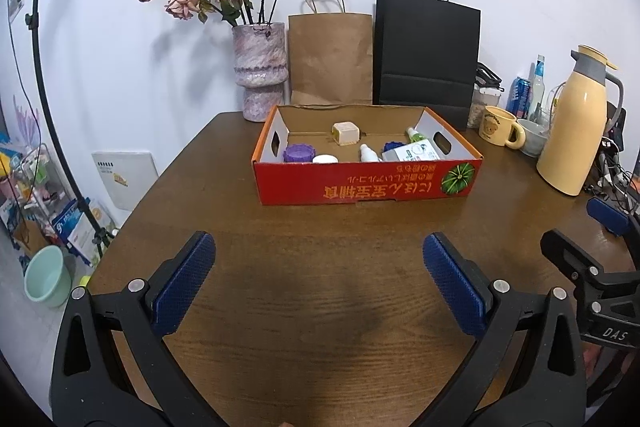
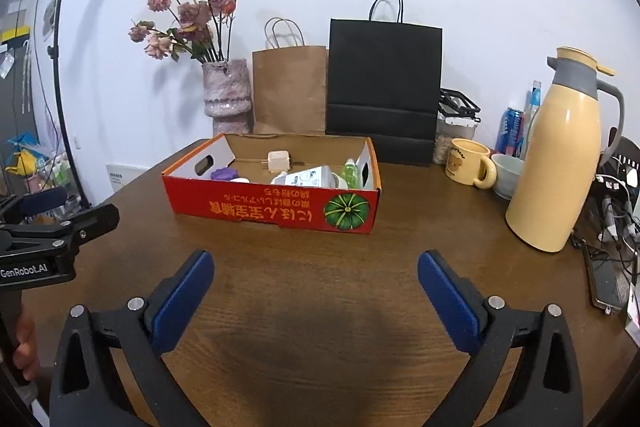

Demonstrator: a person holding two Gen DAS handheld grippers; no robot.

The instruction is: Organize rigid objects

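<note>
A red cardboard box [image 1: 360, 183] [image 2: 260, 207] with a pumpkin print stands on the brown wooden table [image 1: 320, 267]. Inside lie a cream plug adapter [image 1: 345, 133] [image 2: 279, 161], a purple ridged lid [image 1: 298, 153] [image 2: 224, 174], a white cap [image 1: 325, 159], a small white bottle [image 1: 368, 153], a white packet [image 1: 412, 151] [image 2: 308, 177] and a green bottle [image 2: 352, 173]. My left gripper [image 1: 319, 251] hovers open over bare table in front of the box, nothing between its blue pads. My right gripper [image 2: 315, 269] is likewise open and holds nothing, a little to the right.
Behind the box stand a pink vase of dried roses [image 1: 260, 67], a brown paper bag [image 1: 330, 57] and a black paper bag [image 1: 426, 55]. At the right are a yellow mug [image 2: 468, 167], a pale bowl [image 2: 508, 175], a cream thermos jug [image 2: 560, 163], bottles, cables and a phone [image 2: 604, 281].
</note>
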